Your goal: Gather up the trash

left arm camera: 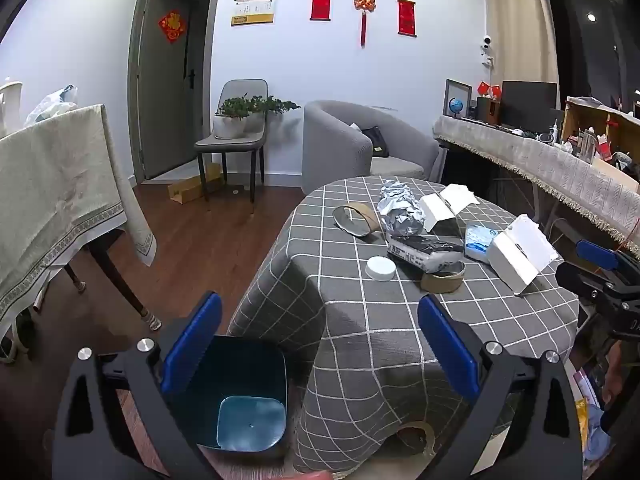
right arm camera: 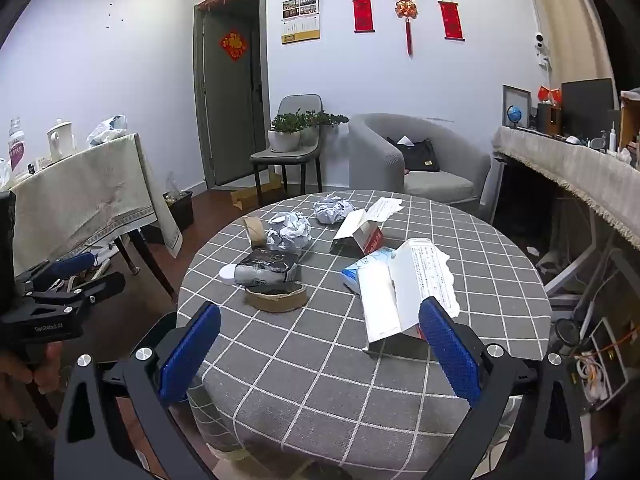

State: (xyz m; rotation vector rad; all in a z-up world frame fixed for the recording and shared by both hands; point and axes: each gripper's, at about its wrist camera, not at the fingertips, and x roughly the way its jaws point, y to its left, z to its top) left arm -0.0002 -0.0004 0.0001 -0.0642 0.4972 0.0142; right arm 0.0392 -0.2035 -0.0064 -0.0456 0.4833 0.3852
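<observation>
Trash lies on the round table with the grey checked cloth (right arm camera: 320,360): crumpled foil balls (right arm camera: 290,230), a black-and-silver packet (right arm camera: 266,268), a brown tape ring (right arm camera: 276,296), a white lid (left arm camera: 381,268), torn white cartons (right arm camera: 396,296) and a blue tissue pack (left arm camera: 478,242). A dark blue bin (left arm camera: 244,396) stands on the floor left of the table, empty. My left gripper (left arm camera: 320,344) is open above the bin and the table's edge. My right gripper (right arm camera: 320,352) is open over the table's near side, its right finger beside the nearest carton.
A table with a beige cloth (left arm camera: 60,184) stands to the left. A chair with potted plants (left arm camera: 236,128) and a grey armchair (left arm camera: 360,148) stand at the back wall. A cluttered counter (left arm camera: 560,164) runs along the right. Another tape ring (left arm camera: 416,434) lies by the table's base.
</observation>
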